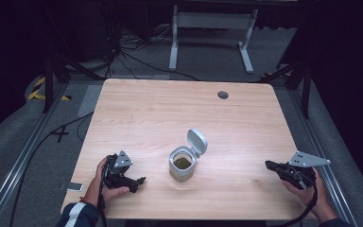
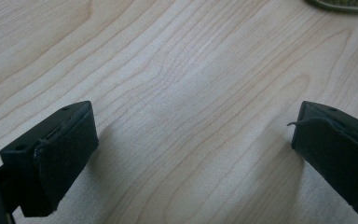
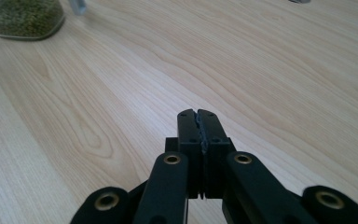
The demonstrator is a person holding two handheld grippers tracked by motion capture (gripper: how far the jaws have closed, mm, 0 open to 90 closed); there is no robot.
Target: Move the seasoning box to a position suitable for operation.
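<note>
A small clear jar with a grey hinged lid flipped open stands near the table's front middle, holding green beans. Its bottom also appears as the jar in the right gripper view and at the top edge as the jar in the left gripper view. My left gripper rests on the table left of the jar, open, its pads wide apart over bare wood. My right gripper lies at the front right, shut on nothing, its tip pointing toward the jar.
The light wooden table has a grey cable grommet at the back right. A phone-like object lies at the front left edge. A white desk frame stands on the carpet beyond.
</note>
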